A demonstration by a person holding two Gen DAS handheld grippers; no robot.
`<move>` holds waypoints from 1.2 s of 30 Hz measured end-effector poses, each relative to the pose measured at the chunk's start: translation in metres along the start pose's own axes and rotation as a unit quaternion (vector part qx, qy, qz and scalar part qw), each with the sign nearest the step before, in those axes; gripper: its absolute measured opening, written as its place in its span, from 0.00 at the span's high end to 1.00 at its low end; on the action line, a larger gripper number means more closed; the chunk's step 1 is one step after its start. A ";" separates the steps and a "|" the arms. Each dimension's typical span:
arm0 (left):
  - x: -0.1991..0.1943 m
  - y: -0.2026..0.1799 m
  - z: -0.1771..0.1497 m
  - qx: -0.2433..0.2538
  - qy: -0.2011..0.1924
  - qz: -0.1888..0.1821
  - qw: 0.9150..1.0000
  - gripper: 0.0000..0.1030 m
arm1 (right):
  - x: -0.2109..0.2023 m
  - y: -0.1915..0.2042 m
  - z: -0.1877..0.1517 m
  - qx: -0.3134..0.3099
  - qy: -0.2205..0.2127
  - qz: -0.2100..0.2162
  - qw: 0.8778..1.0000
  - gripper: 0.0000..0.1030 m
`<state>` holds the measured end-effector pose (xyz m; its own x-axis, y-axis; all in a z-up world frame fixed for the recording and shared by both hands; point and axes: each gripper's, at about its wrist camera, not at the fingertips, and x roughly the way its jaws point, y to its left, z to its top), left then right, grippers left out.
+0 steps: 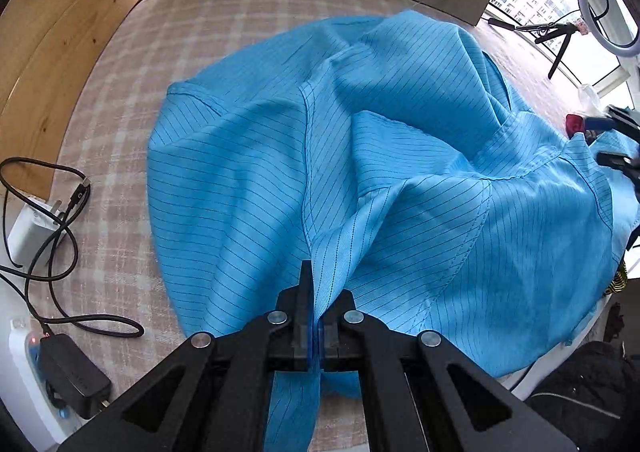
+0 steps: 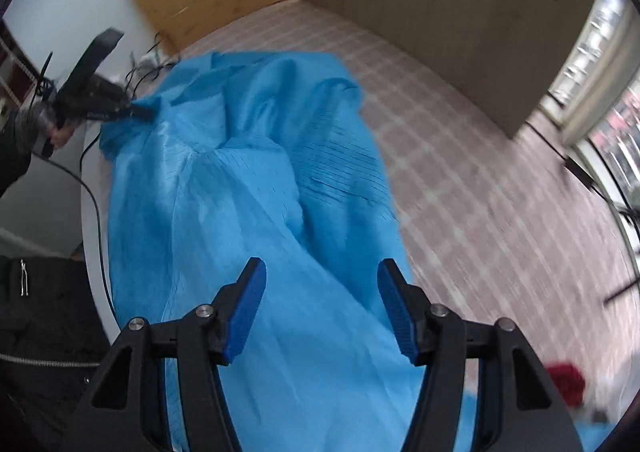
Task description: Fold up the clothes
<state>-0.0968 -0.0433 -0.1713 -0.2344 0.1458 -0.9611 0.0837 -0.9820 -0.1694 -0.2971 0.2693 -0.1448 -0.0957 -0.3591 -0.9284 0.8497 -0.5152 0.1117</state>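
We have the checked surface (image 1: 120,99), which may be a bed or a covered desk, taking up most of both views, with a wooden panel (image 1: 60,31) behind it. Spread over it in loose, rumpled folds lies the blue striped garment (image 1: 360,155), not yet flat. Our left claw (image 1: 316,316) is clenched on a pinch of its near edge, the cloth running up between the jaws. Our right claw (image 2: 322,304) hangs released above the garment's other end, jaws apart with only cloth below them, nothing pressed. To do this step well, we judge we should keep the left pinch firm, lower the right claw onto a clear hem or corner instead of a mid-panel ridge, and then draw the two apart to smooth the creases before any fold. The charger cables (image 1: 52,211) at the left edge want avoiding.
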 end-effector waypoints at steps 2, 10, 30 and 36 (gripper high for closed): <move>-0.001 0.000 -0.002 -0.004 0.000 -0.002 1.000 1.00 | 0.012 -0.003 0.007 -0.017 0.007 0.023 1.000 0.44; -0.002 0.005 -0.004 -0.012 0.010 -0.004 1.000 1.00 | 0.033 -0.005 -0.006 -0.044 0.047 0.156 0.986 0.44; -0.035 0.013 -0.025 0.018 -0.017 0.005 1.000 0.70 | -0.039 0.005 -0.043 0.008 -0.072 0.090 0.993 0.96; -0.017 0.013 -0.030 0.042 -0.002 0.022 0.999 0.82 | -0.052 -0.004 -0.058 0.041 -0.068 0.085 0.993 0.96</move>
<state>-0.0623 -0.0553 -0.1640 -0.2368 0.1022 -0.9662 0.0115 -0.9941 -0.1080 -0.2659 0.3347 -0.1178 -0.0280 -0.5459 -0.8374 0.8147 -0.4979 0.2973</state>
